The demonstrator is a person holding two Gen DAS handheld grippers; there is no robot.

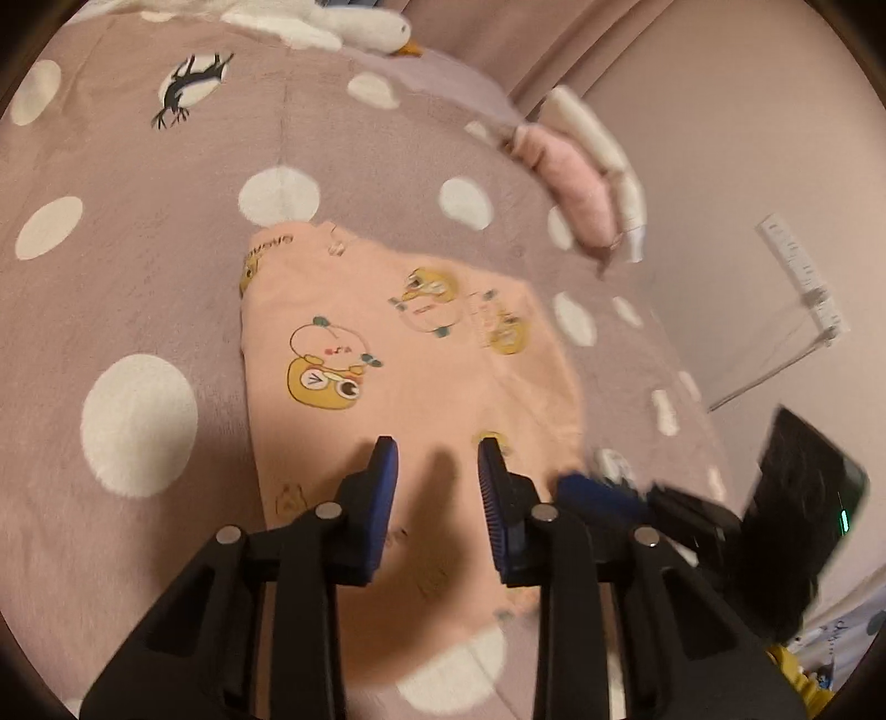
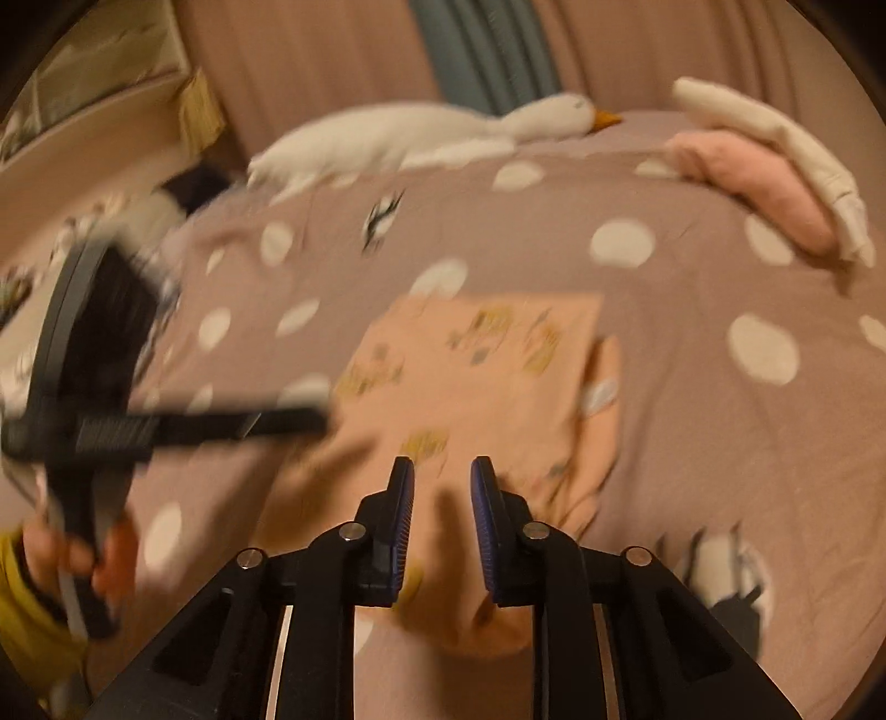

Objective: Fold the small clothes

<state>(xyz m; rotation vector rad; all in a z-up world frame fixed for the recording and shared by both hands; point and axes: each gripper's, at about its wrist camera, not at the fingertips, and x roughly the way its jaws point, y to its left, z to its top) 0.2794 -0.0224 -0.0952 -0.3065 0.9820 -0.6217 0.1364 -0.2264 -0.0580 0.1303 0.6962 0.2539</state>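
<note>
Hovering both tools, left tool [image 1: 437, 451] and right tool [image 2: 442, 471], part-open and empty, over the peach garment's [image 1: 398, 354] near edge; its length runs away from me.

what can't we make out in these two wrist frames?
- Peach garment: near end is hidden behind the left gripper in the left view; prints are smeared by motion blur in the right view.
- Right gripper: it covers the cloth's near edge, so contact is unclear.
- White goose plush: cut off by the top edge in the left view.
- Lettering at the garment's far corner: too small and distorted to read.
</note>
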